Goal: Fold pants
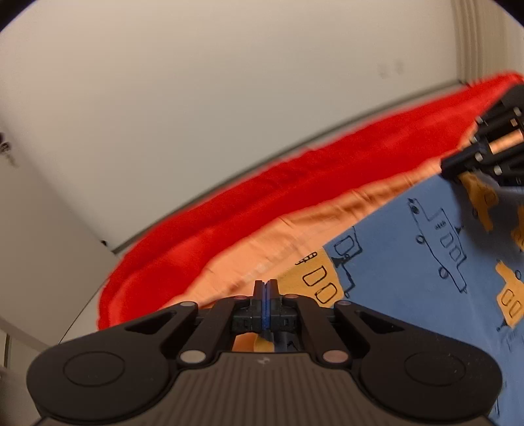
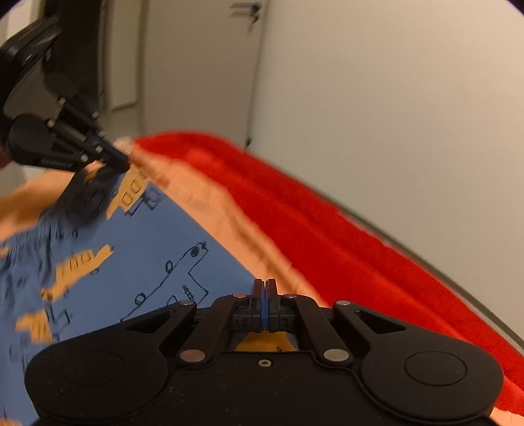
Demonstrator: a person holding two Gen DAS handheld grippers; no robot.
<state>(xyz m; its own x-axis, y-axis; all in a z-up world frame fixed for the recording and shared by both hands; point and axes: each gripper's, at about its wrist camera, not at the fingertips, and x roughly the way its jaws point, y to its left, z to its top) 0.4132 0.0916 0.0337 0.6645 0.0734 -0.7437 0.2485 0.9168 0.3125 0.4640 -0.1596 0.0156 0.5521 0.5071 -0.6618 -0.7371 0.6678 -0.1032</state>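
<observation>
Blue pants (image 1: 409, 262) printed with orange patches and line-drawn vehicles lie over an orange sheet. My left gripper (image 1: 266, 285) is shut on one end of the pants' edge, and printed cloth shows just beneath its closed fingers. In the right wrist view, my right gripper (image 2: 265, 285) is shut on the same edge of the pants (image 2: 157, 242), with an orange patch visible under its fingers. The cloth stretches between the two grippers. Each gripper appears in the other's view: the right gripper (image 1: 455, 170) at the far right, the left gripper (image 2: 122, 165) at the upper left.
An orange sheet (image 1: 294, 229) lies under the pants, with a thick red blanket (image 1: 262, 196) bunched along its far side against a pale wall (image 1: 196, 98). In the right wrist view the red blanket (image 2: 327, 236) runs to the right, and a white door with a handle (image 2: 249, 9) stands behind.
</observation>
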